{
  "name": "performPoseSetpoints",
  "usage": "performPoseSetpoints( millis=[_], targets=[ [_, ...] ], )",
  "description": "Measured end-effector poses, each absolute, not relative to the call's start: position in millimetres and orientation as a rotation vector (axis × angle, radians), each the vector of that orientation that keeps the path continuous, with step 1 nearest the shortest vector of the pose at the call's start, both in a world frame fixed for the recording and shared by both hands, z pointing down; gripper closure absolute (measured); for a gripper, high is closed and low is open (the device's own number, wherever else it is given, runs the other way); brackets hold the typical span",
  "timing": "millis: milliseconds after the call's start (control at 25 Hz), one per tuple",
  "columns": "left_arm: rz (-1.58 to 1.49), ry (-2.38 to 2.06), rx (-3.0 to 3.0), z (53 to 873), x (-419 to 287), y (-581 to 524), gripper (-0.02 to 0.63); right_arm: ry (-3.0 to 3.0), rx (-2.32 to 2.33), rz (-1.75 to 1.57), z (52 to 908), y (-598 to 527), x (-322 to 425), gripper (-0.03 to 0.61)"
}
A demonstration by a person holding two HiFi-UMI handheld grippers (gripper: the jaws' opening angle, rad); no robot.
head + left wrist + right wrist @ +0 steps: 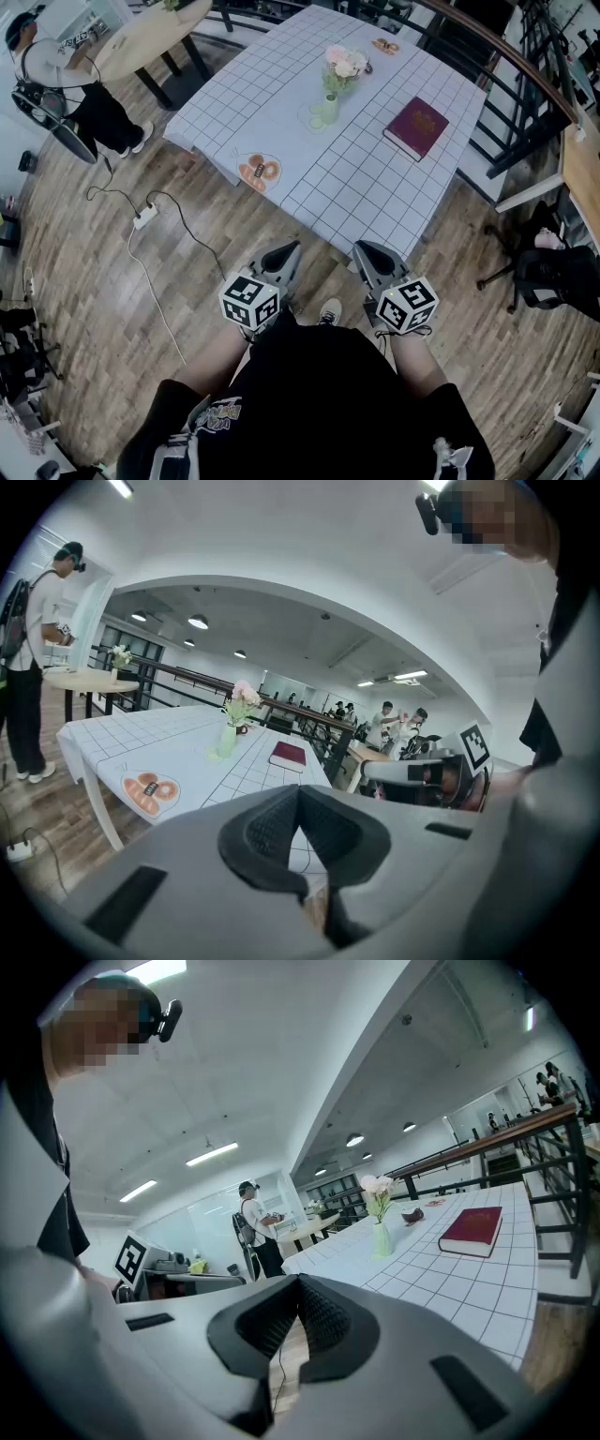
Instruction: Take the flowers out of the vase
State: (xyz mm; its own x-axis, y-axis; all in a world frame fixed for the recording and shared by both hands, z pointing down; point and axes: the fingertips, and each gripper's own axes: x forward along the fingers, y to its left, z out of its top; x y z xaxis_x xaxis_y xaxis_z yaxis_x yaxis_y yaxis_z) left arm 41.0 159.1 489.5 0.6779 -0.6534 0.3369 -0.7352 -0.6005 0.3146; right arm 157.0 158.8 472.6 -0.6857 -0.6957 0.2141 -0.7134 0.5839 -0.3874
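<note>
Pink and white flowers point(345, 63) stand in a pale green vase point(326, 109) on a table with a white grid cloth point(356, 178). The vase point(227, 741) and flowers point(242, 696) show far off in the left gripper view, and again the vase point(382, 1238) with its flowers point(377, 1186) in the right gripper view. My left gripper point(286, 251) and right gripper point(366, 251) are both shut and empty, held close to my body just short of the table's near corner.
A dark red book point(416, 127) lies on the table's right side, a plate of doughnuts point(257, 172) near its left edge, a small dish point(384, 45) at the far end. A person point(66, 75) stands at a round table point(150, 33) far left. A cable and power strip point(145, 217) lie on the floor. Black railing point(525, 84) runs along the right.
</note>
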Motion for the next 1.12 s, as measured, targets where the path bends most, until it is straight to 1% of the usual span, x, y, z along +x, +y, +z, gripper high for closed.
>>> performPoseSetpoints(
  millis=[1120],
  targets=[
    [0.271,-1.058,2.458,493.4,34.3,153.6,0.606,-2.788,1.207,0.739,473.4,149.0,144.9,0.557]
  ],
)
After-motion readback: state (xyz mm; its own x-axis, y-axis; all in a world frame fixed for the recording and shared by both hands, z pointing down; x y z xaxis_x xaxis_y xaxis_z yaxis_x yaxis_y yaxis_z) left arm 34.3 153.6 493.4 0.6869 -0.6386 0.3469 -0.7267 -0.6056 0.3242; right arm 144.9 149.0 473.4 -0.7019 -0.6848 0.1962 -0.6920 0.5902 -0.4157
